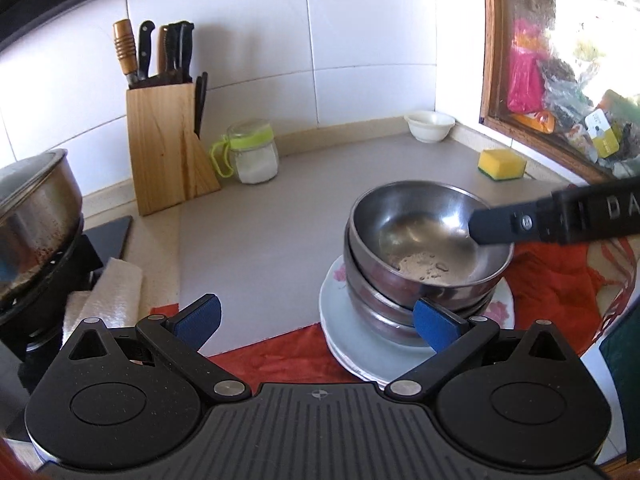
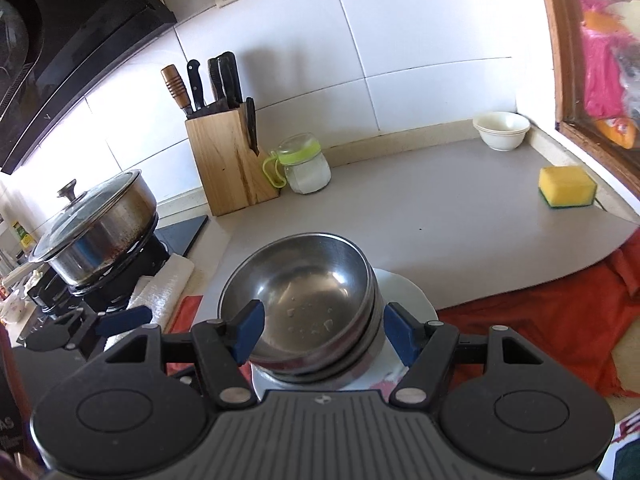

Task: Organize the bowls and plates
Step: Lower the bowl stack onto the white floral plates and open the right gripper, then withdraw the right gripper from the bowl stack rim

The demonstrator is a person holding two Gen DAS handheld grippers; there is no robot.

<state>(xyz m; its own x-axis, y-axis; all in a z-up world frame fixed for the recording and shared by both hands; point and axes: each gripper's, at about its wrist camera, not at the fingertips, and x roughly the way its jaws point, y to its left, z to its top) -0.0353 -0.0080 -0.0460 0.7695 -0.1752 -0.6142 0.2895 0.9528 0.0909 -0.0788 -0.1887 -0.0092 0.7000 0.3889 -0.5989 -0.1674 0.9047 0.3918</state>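
Nested steel bowls [image 1: 424,240] sit on a stack of white flowered plates [image 1: 360,344] at the counter's front; the top bowl holds water drops. My left gripper [image 1: 320,324] is open, its right pad next to the lower bowls' left side. My right gripper [image 2: 324,332] is open, its left finger inside the top bowl [image 2: 304,280] and its right finger outside the rim. One right finger [image 1: 496,228] shows reaching over the bowl rim in the left wrist view. The plates [image 2: 404,292] show under the bowls.
A knife block [image 1: 164,140], a lidded jar [image 1: 254,152], white bowls [image 1: 430,122] in the corner and a yellow sponge [image 1: 502,164] stand on the grey counter [image 1: 260,240]. A steel pot [image 2: 100,224] sits on the stove at left. A red cloth [image 2: 540,328] lies at front right.
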